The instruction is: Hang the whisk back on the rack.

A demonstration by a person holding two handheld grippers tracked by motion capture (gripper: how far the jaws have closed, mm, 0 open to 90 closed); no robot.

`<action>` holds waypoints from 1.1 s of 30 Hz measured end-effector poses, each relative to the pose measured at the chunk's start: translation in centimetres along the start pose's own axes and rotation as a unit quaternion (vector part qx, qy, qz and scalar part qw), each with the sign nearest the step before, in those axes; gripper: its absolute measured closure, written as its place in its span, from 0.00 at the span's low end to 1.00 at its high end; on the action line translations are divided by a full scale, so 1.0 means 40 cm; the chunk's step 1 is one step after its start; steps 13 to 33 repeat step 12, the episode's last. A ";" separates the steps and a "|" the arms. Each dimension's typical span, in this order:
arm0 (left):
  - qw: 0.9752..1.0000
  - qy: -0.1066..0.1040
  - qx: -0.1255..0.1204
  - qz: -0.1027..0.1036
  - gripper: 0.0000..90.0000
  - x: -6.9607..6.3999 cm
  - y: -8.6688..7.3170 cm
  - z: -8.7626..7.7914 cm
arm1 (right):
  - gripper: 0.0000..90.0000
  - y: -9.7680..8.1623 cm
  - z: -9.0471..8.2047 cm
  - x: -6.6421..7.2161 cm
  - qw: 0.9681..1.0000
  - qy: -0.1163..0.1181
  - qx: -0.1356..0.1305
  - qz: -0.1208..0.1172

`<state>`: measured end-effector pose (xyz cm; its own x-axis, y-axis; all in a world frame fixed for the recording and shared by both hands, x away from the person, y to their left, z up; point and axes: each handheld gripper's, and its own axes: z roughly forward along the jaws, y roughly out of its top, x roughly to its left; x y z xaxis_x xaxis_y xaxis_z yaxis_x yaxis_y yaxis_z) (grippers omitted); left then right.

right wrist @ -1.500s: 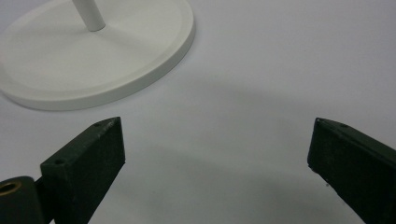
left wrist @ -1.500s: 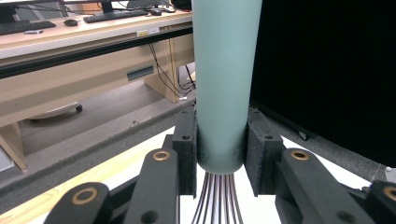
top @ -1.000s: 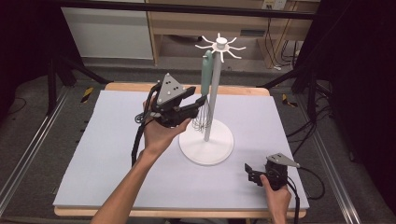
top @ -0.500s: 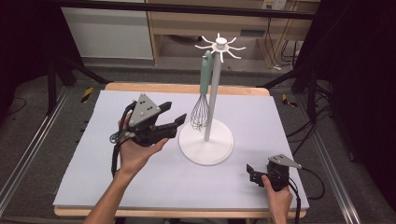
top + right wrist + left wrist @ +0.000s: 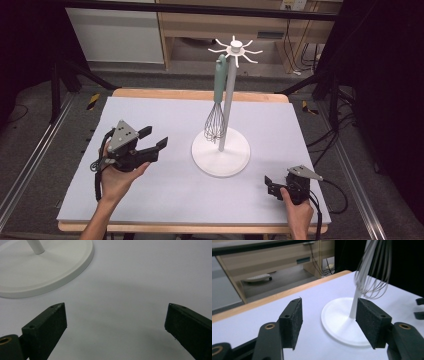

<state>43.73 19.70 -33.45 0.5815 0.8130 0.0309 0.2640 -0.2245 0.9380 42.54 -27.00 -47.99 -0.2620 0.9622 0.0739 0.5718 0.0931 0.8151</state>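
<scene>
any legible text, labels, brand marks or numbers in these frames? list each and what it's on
None readable. The whisk, white stand and both hand-held grippers, left and right, carry no visible print. Yellow-black tape patches on the floor are stripes only. A small dark plate on the cabinet is too small to read.

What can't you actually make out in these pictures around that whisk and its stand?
- How the whisk hooks onto the stand: too small in the high view.
- Whisk handle: cut off by the top edge in the left gripper view; the wires are blurred.
- Stand pole: cut off at the top edge in the right gripper view.
</scene>
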 end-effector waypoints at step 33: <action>0.998 0.013 0.055 -0.040 0.40 0.084 -0.154 -0.005 | 0.05 0.000 -0.001 0.010 1.000 -0.012 0.008 -0.019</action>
